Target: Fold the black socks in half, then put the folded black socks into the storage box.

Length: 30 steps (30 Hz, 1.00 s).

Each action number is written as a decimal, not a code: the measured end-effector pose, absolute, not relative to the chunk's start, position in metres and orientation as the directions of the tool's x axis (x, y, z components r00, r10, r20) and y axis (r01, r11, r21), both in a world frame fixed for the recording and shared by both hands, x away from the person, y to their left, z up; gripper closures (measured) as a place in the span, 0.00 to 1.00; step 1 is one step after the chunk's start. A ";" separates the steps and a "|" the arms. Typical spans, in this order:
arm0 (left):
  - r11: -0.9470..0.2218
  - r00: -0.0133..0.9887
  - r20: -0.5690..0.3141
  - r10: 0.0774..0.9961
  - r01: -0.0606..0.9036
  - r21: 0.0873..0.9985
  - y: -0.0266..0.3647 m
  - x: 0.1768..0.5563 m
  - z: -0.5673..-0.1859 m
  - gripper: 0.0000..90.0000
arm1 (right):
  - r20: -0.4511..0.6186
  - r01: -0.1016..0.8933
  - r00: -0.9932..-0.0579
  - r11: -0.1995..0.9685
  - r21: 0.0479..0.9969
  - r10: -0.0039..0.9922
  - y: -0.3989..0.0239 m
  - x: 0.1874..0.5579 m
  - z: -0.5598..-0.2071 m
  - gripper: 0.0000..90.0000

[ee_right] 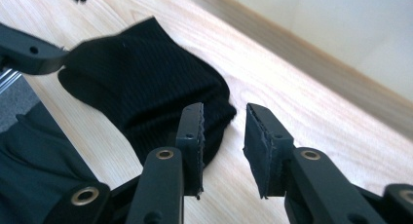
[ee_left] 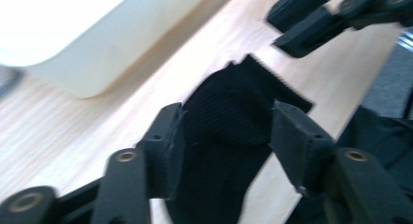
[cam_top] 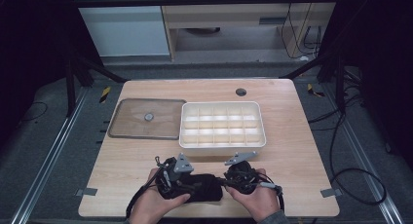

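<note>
Black sock (ee_right: 146,87) is seen on desk (ee_right: 302,117) btwn left tongs (ee_left: 226,136) & right tongs (ee_right: 224,146); both are parted, nothing gripped.

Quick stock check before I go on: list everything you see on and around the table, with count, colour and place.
Black ribbed fabric sock: one, black, on the table's near edge, between the two claws.
Cream plastic divided organiser box: one, cream, table centre, many empty compartments.
Clear brownish flat lid with a round knob: one, lying left of the box and close beside it.
Light wooden table: one, with a dark round hole near the far edge.
Left claw: black, jaws apart with the sock between them, pads not pressing.
Right claw: black, jaws apart over bare wood, beside the sock's end.
Hands: two, at the near edge.
</note>
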<state>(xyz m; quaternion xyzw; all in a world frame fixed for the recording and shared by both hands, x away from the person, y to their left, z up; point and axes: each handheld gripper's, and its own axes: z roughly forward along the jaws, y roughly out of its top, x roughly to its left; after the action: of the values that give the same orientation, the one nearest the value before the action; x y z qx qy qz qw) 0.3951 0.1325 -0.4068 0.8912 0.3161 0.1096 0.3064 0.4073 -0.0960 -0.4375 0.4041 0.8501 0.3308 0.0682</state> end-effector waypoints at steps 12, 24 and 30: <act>-0.567 0.716 0.033 0.698 0.523 0.636 0.170 0.393 -0.431 0.18 | 0.133 0.625 -0.675 0.466 0.626 0.726 -0.068 0.419 -0.433 0.63; -0.592 0.742 0.022 0.671 0.517 0.618 0.172 0.374 -0.473 0.23 | 0.125 0.652 -0.660 0.481 0.586 0.741 -0.048 0.434 -0.447 0.55; -0.602 0.755 0.002 0.656 0.522 0.604 0.172 0.373 -0.477 0.35 | 0.104 0.650 -0.667 0.508 0.565 0.738 -0.046 0.433 -0.450 0.51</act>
<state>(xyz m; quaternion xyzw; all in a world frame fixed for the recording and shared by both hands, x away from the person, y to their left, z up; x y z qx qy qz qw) 0.3730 0.1723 -0.4770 0.8879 0.3317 0.1126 0.2981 0.4328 -0.0458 -0.4496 0.4013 0.8651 0.2915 0.0752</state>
